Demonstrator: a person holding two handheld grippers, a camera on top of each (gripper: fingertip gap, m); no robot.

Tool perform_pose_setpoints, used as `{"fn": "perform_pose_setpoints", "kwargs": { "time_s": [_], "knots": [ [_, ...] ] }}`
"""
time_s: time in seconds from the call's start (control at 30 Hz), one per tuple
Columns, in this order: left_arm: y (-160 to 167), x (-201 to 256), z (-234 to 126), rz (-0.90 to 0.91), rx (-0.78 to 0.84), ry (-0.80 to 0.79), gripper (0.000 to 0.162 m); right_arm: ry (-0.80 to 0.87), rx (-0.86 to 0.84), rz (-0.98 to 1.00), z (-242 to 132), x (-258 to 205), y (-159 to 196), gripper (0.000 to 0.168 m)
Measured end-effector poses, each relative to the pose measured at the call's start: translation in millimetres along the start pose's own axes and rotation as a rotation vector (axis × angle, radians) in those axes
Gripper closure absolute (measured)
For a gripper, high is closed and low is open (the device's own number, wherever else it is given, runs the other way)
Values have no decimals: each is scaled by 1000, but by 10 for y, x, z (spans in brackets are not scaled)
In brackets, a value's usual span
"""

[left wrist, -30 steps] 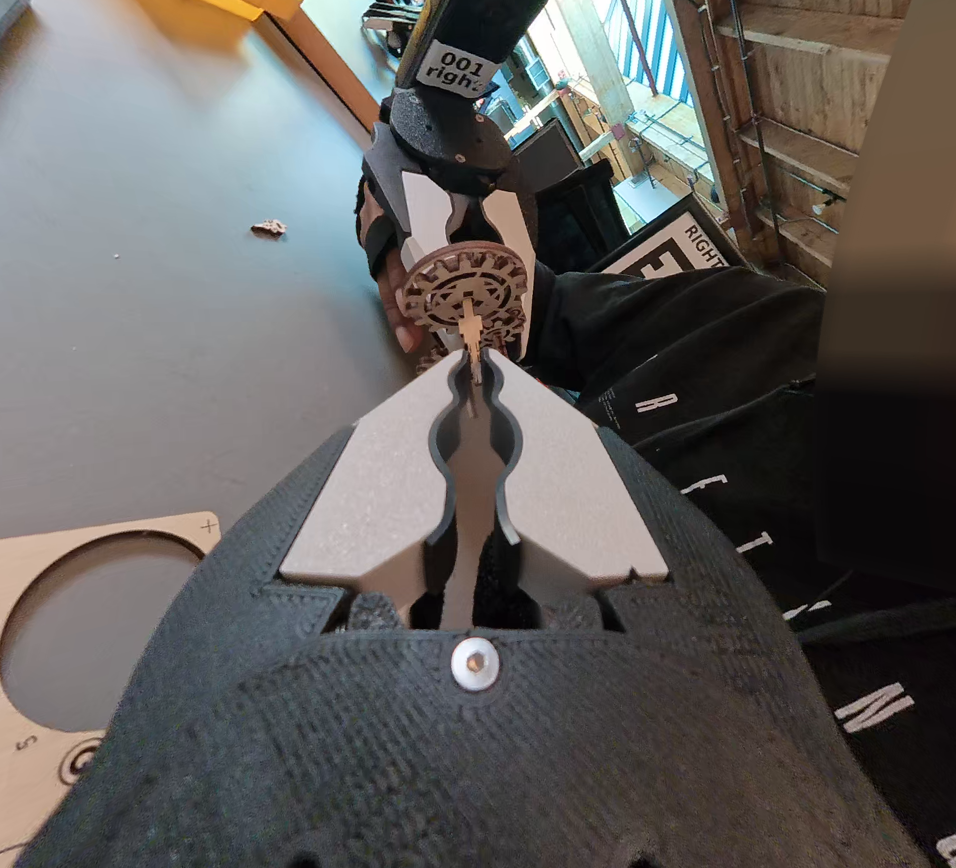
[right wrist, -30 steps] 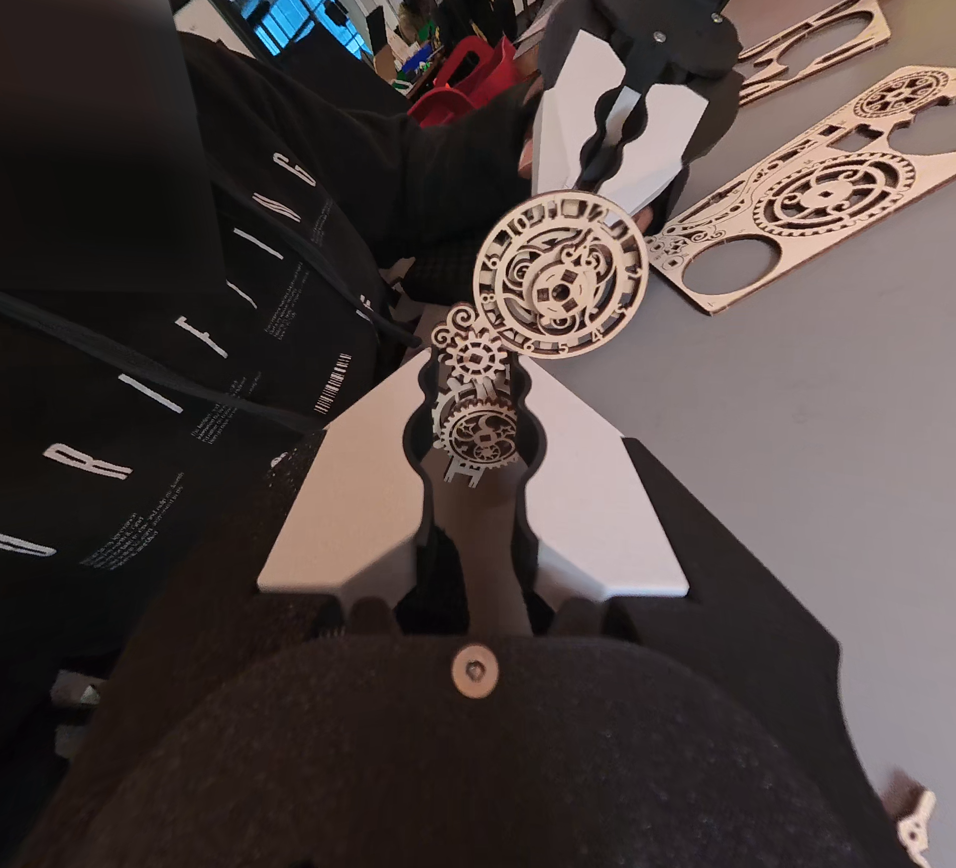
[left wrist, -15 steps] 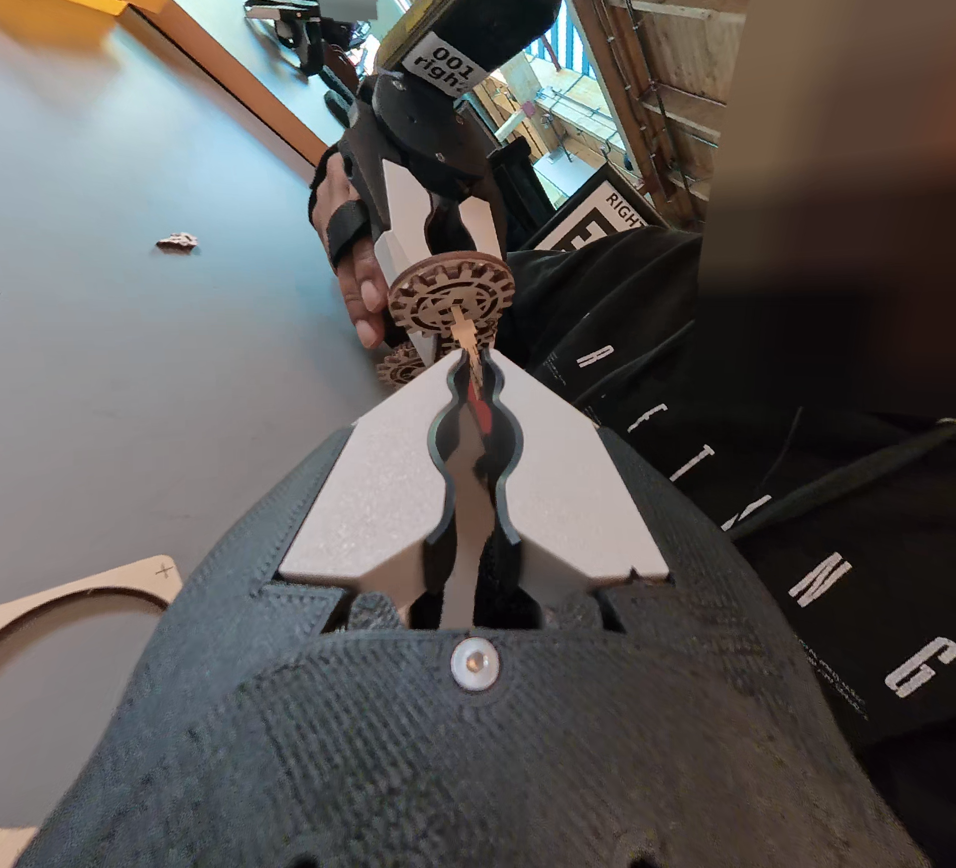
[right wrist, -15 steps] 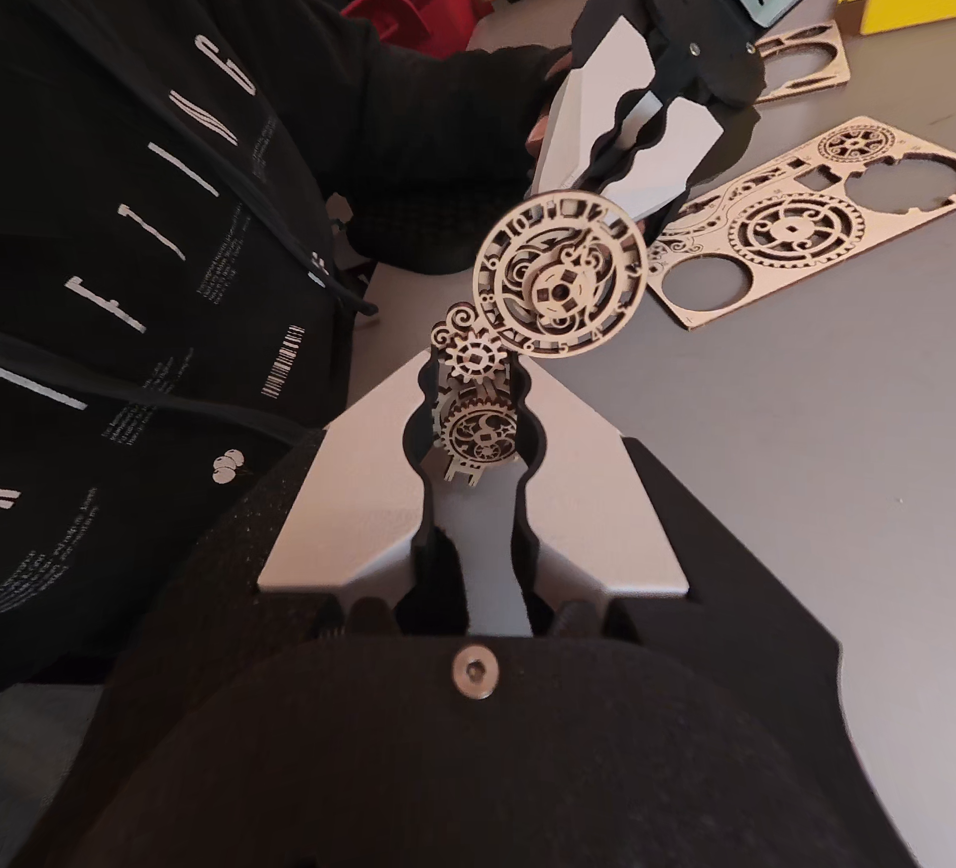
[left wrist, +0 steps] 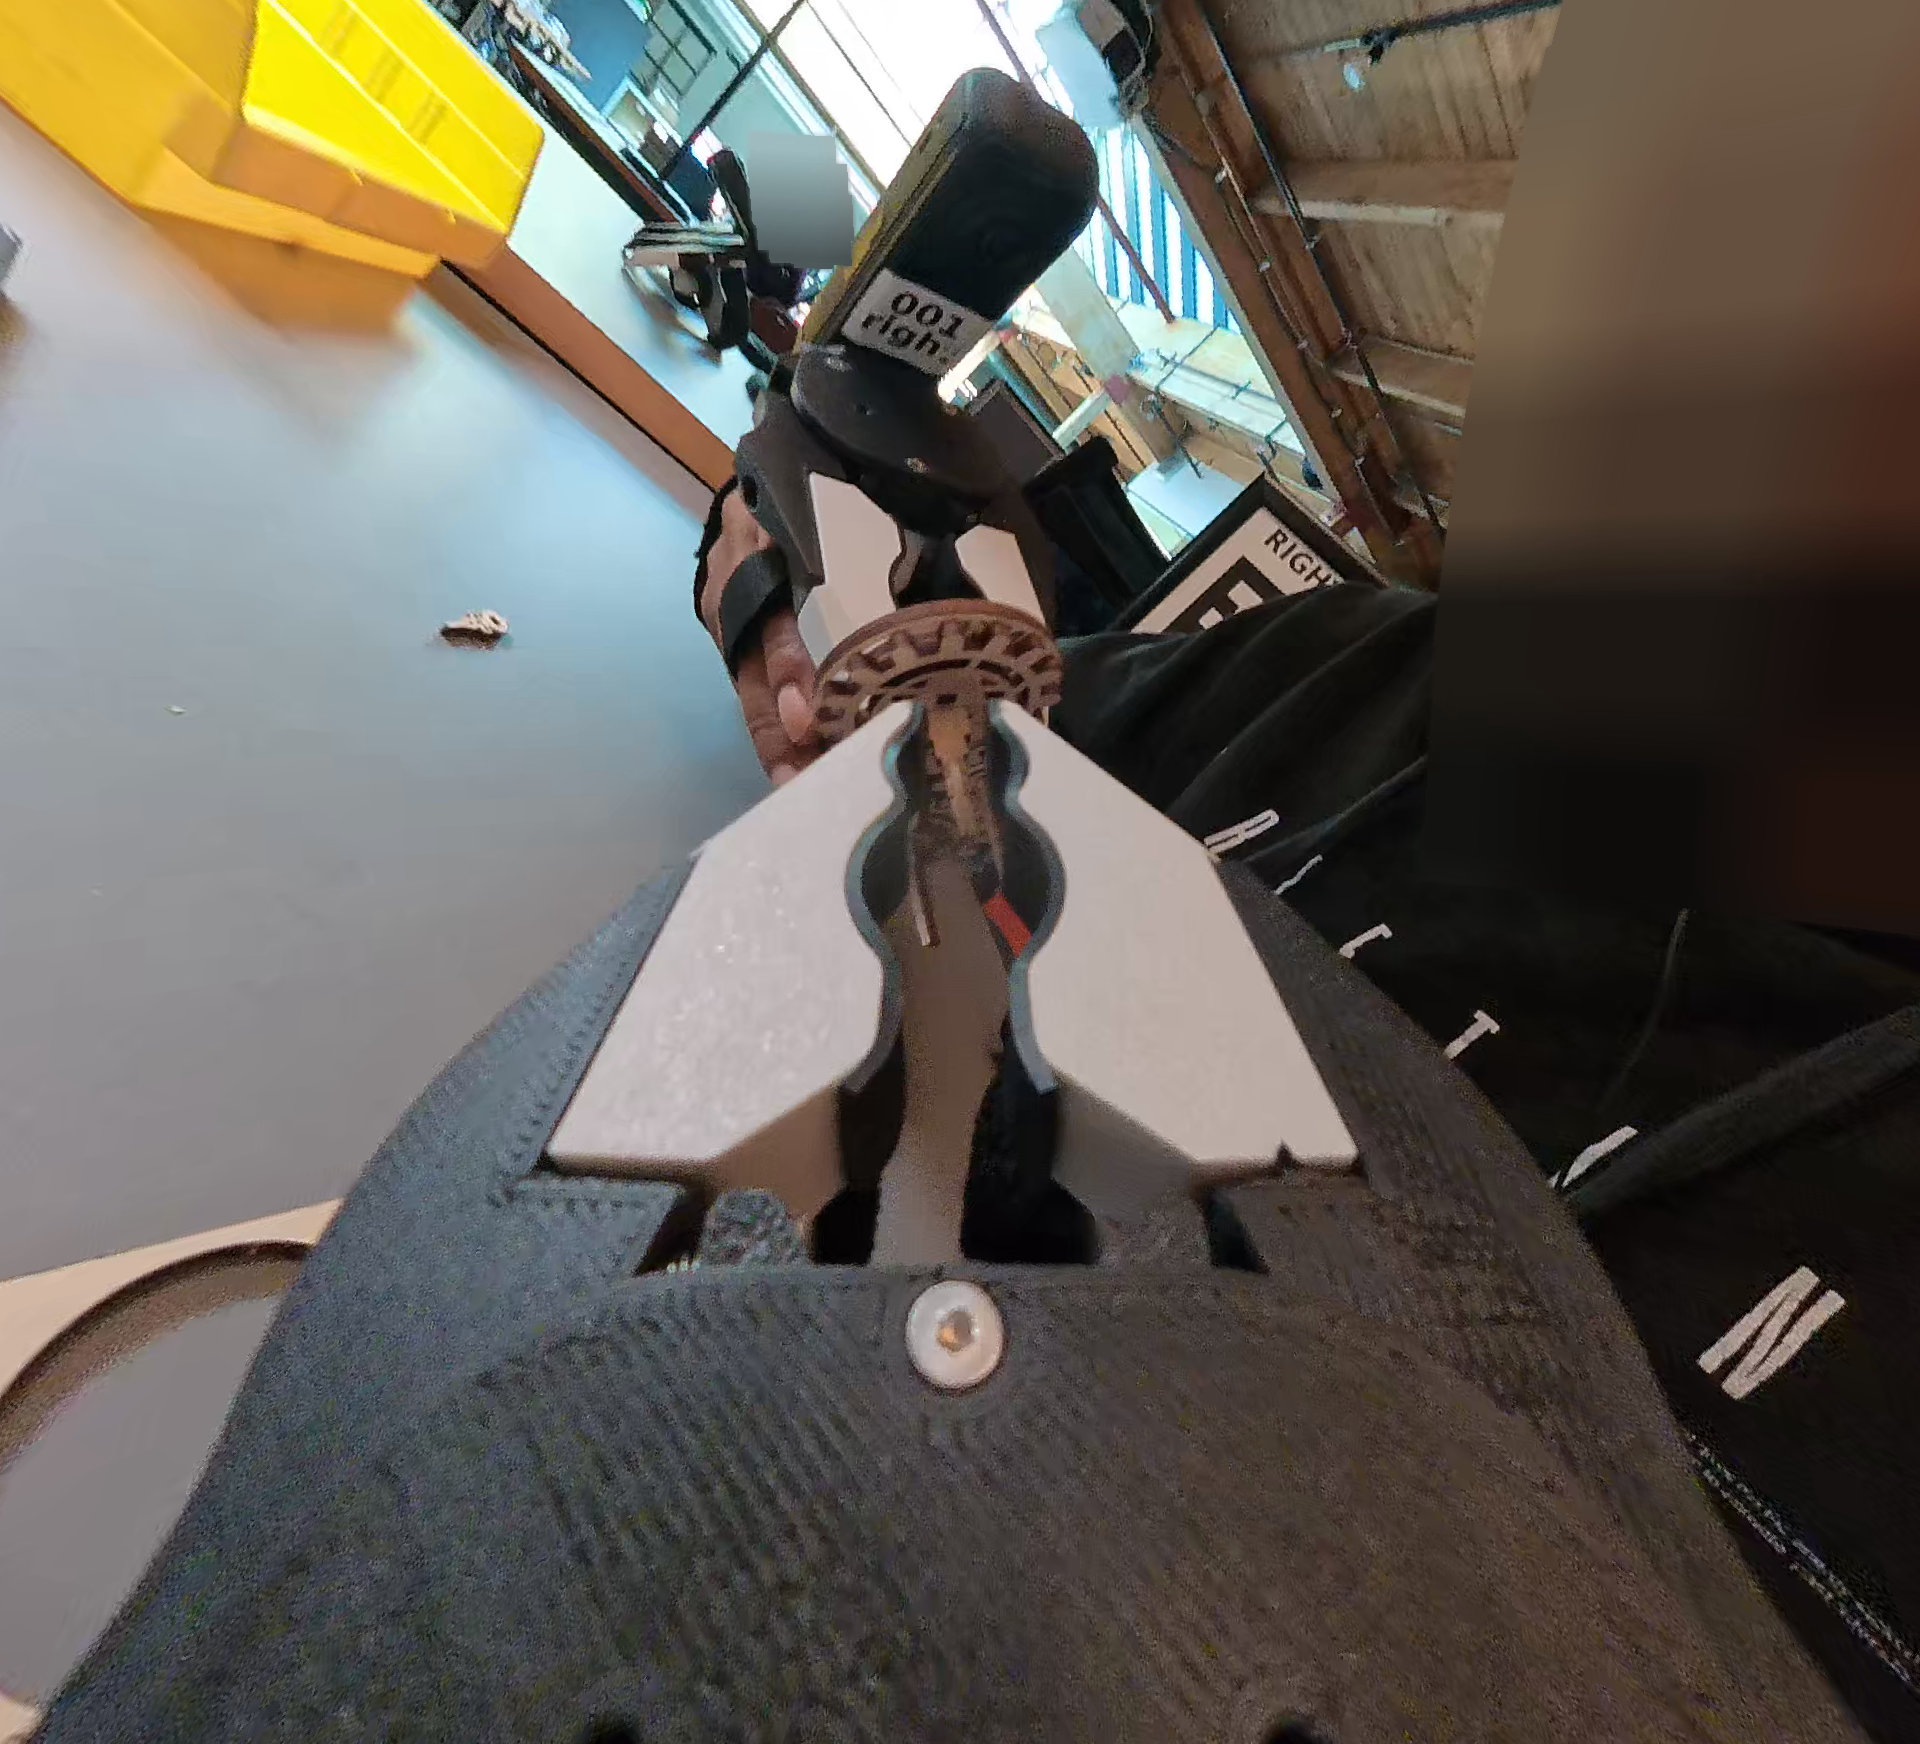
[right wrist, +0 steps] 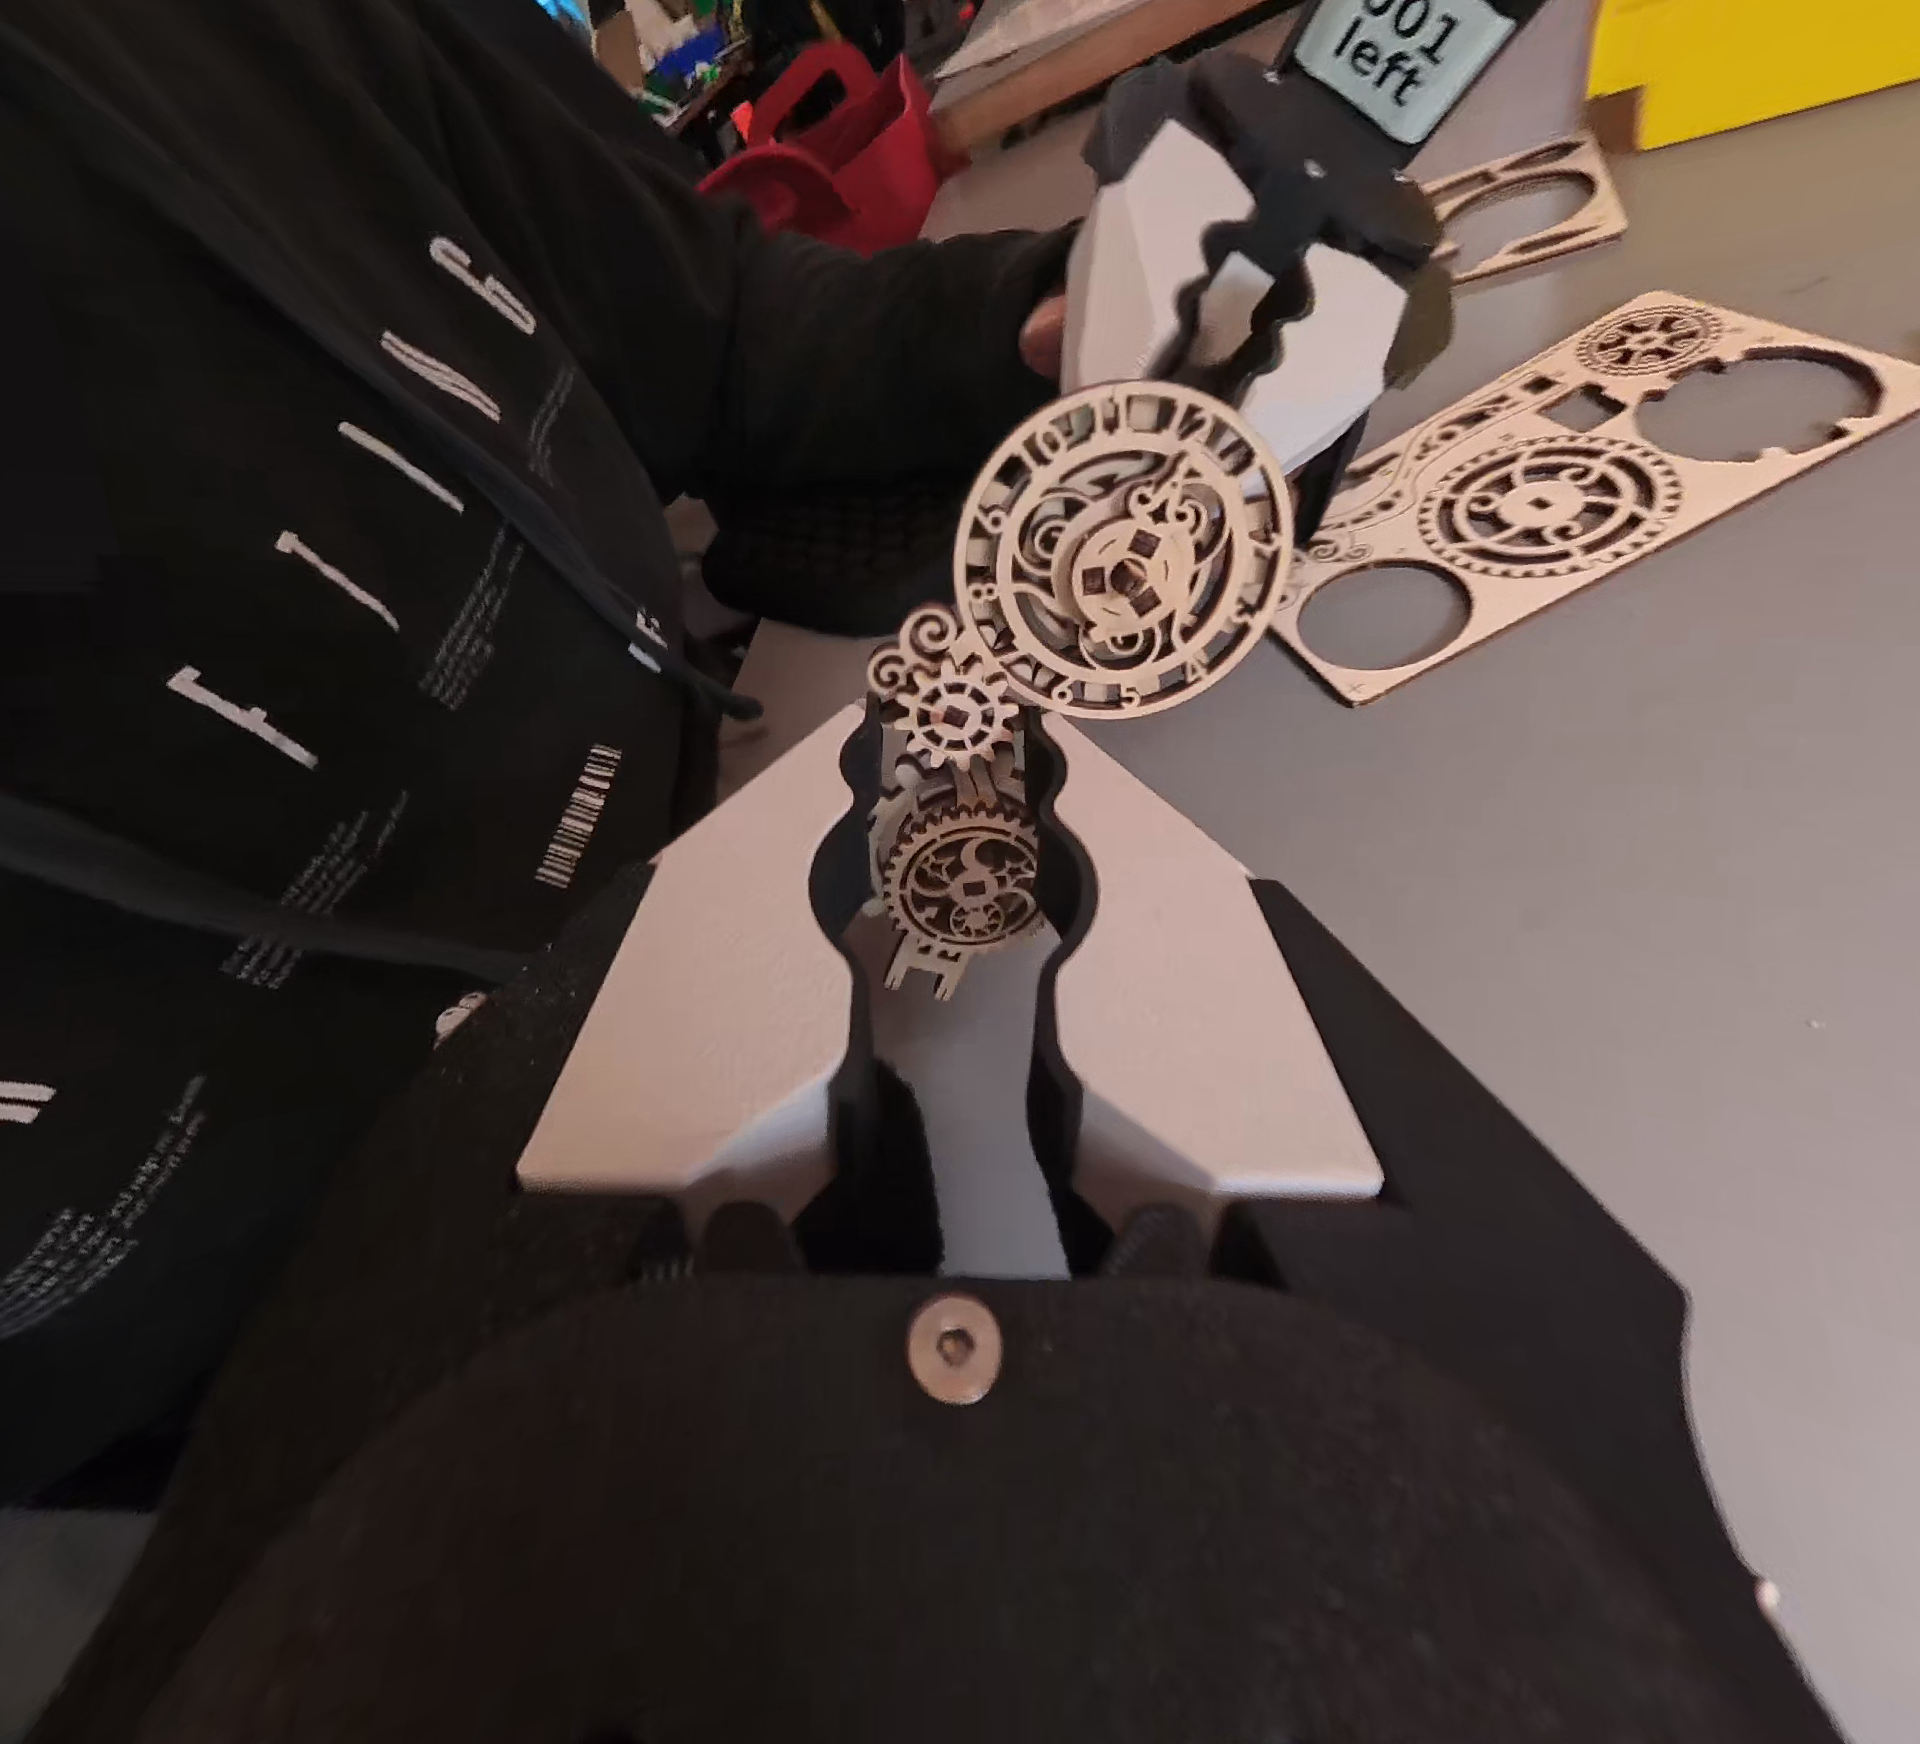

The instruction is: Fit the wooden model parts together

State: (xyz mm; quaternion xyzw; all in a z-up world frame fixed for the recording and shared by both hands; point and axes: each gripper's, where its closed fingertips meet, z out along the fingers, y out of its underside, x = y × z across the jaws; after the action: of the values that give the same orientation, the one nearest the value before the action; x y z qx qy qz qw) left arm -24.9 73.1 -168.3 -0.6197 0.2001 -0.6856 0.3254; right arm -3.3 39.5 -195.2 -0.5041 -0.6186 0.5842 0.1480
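One grey table [right wrist: 1558, 915] carries two cut-out plywood sheets [right wrist: 1621, 499]. Two grippers meet above it. The right gripper [right wrist: 951, 738] is clamped on one wooden clock model [right wrist: 1122, 551]: pale filigree dial over two small gears. The left gripper [left wrist: 951, 728] is nearly closed, pinching a thin wooden piece [left wrist: 961, 780] at the dial's back.

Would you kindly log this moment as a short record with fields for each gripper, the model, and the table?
right gripper: shut on the wooden clock model, fingers clamping its lower gear section
wooden clock model: held in the air, round dial uppermost
left gripper: shut on a thin wooden piece pointed at the dial's back
table: grey; two cut-out wooden sheets lie flat
yellow bins: at the table's far edge
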Motion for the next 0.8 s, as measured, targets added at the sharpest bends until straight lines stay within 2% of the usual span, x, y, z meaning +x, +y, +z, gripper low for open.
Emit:
{"fn": "perform_pose_setpoints", "kwargs": {
  "time_s": [0.1,0.2,0.27,0.37,0.63,0.8],
  "knots": [
    [-6,-91,-63,41,-17,-71,139,34,22,10,-28,73,-30,143],
    [114,-239,-95,125,-110,-177,138,85,20,0,-47,137,-43,143],
    [188,-272,-59,146,-150,-195,141,104,-7,-21,-34,145,-13,143],
    [216,-224,-18,154,-158,-164,162,145,-66,-36,-9,189,76,143],
    [304,-180,-2,211,-197,-125,162,181,-135,-111,4,146,129,143],
    [246,-157,-4,278,-163,-127,162,213,-102,-142,-15,162,65,142]
  ]
}}
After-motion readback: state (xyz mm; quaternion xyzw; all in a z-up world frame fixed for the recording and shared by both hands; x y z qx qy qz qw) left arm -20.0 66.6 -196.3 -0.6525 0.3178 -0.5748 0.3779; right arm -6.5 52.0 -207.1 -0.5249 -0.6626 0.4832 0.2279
